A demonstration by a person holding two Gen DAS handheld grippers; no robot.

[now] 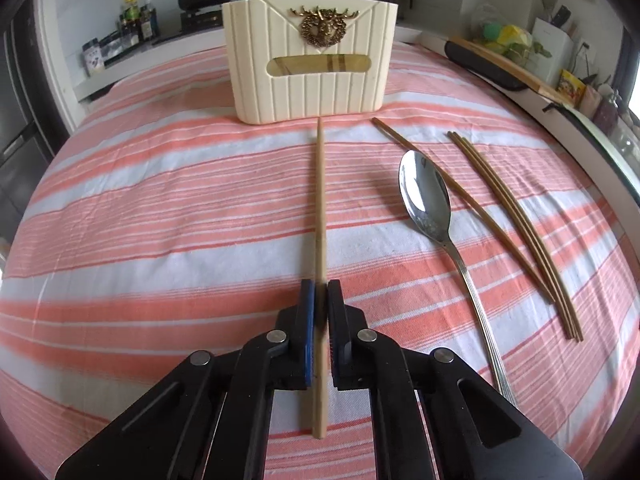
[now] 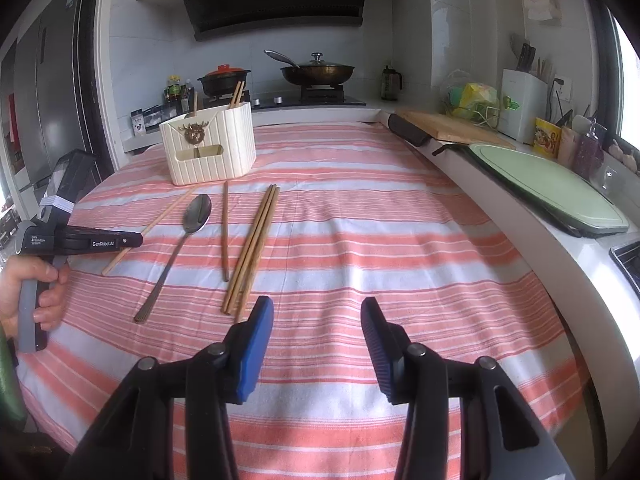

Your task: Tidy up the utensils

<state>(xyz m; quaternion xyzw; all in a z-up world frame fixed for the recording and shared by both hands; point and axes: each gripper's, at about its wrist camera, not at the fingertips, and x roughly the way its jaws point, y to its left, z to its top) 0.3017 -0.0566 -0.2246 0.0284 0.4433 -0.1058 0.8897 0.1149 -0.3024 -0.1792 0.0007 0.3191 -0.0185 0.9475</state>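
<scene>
While left tongs (image 1: 320,300) clamp a pale chopstick (image 1: 320,200), tip toward the cream holder (image 1: 310,88), right tongs (image 2: 318,320) agape, empty.

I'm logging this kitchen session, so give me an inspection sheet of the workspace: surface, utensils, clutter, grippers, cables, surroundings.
Surface: striped cloth in pink and white covers the table.
Job's things: cream utensil holder stands upright at the far side, a few chopsticks already in it. One light chopstick is in the left grip, pointing at the holder. Metal spoon, a single dark chopstick and a chopstick bundle lie flat on the cloth.
Clutter: nothing seen on the cloth.
Grippers: left gripper shut on the light chopstick; right gripper open, empty, above bare cloth.
Cables: nothing seen.
Surroundings: stove with wok and lidded pot, cutting boards on the right counter.
</scene>
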